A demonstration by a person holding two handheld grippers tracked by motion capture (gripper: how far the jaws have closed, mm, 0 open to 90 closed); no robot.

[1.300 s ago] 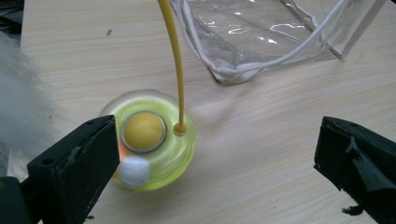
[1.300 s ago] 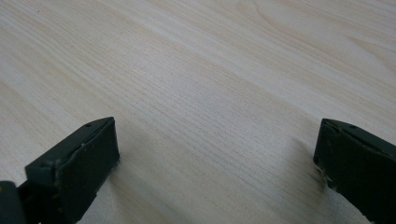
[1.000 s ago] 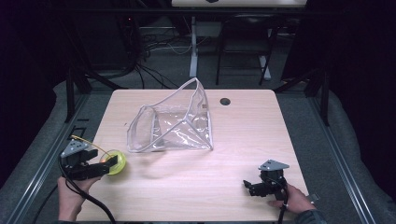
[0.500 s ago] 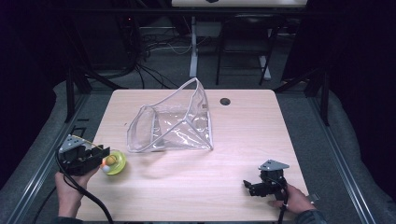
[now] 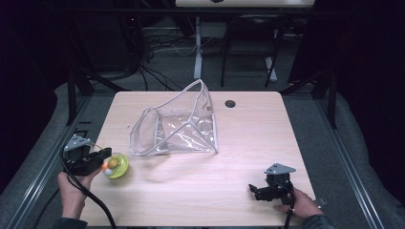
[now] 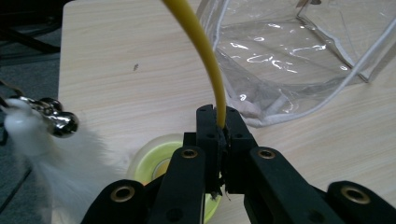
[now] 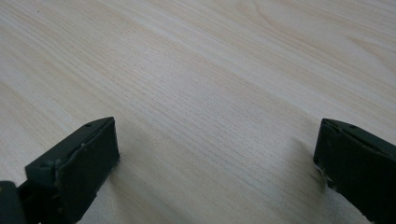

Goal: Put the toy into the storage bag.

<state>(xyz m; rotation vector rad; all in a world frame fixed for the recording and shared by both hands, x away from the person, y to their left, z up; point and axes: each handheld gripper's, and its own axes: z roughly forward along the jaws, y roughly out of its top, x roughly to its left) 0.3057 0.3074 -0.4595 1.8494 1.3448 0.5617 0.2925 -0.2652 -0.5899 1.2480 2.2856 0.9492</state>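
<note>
Both grippers are at the near edge of the table (image 5: 248, 143), well apart from each other. The left gripper (image 6: 218, 122) has just been closing, and its jaws are now pressed together on a thin yellow rod (image 6: 205, 51), which arcs up and away from the tips. That rod seems to belong to the cat toy (image 5: 116, 165), a yellow-green disc with small balls on it, lying on the wood just beside the gripper at the table's left side; a white feather tuft (image 6: 51, 154) and a small metal bell (image 6: 60, 122) hang near it. The clear plastic bag (image 5: 179, 126) stands open in the middle of the table, its mouth turned toward the toy. The right gripper (image 5: 260, 192) rests low over bare wood with its jaws spread wide and nothing between them.

The risk lies in the grip (a narrow, smooth, springy rod held only at the very tips). On a lift the rod could slide or twist out, or flex so the disc swings. The bag is light and unheld, so a nudge from the toy might push it away or fold its mouth shut.
</note>
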